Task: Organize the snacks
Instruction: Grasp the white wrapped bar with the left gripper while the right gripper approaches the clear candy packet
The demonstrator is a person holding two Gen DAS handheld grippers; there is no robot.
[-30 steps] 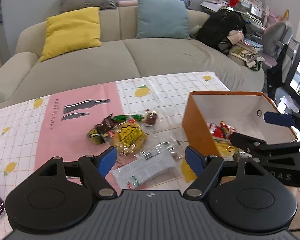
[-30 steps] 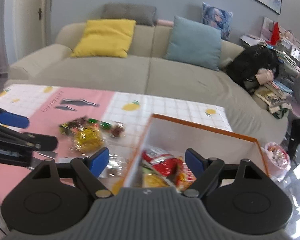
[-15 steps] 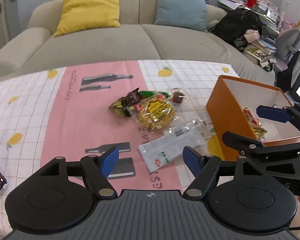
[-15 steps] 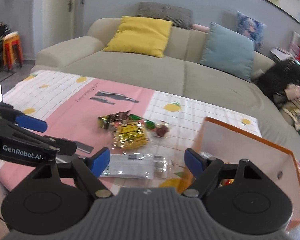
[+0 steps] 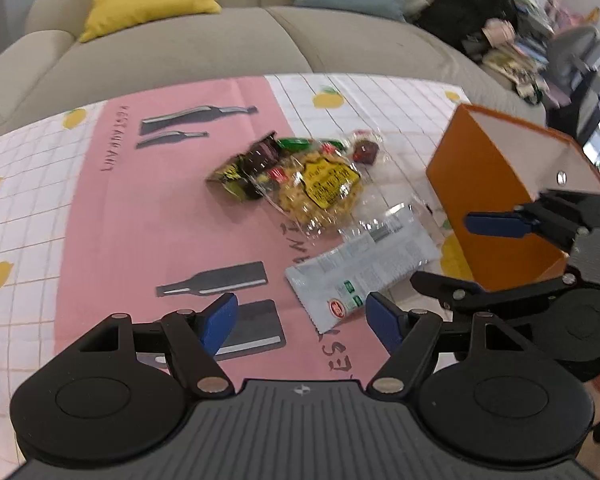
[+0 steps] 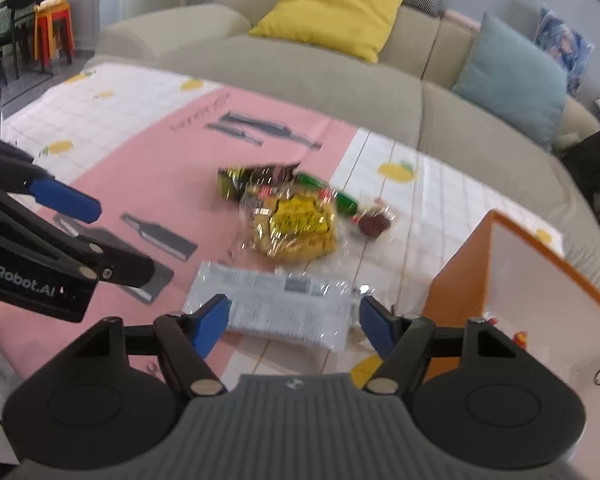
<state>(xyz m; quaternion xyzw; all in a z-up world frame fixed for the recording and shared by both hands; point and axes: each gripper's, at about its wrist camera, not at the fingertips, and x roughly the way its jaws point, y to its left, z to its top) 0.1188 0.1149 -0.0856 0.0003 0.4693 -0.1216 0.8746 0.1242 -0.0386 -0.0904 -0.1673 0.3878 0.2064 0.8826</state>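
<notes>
Snacks are lying mid-frame on the tabletop, left of the orange box. Right claw is gaping, narrowing just now, a white packet showing between its pads untouched. Left claw is gaping, empty.

Beige sofa, yellow cushion, teal cushion, possibly stools.
</notes>
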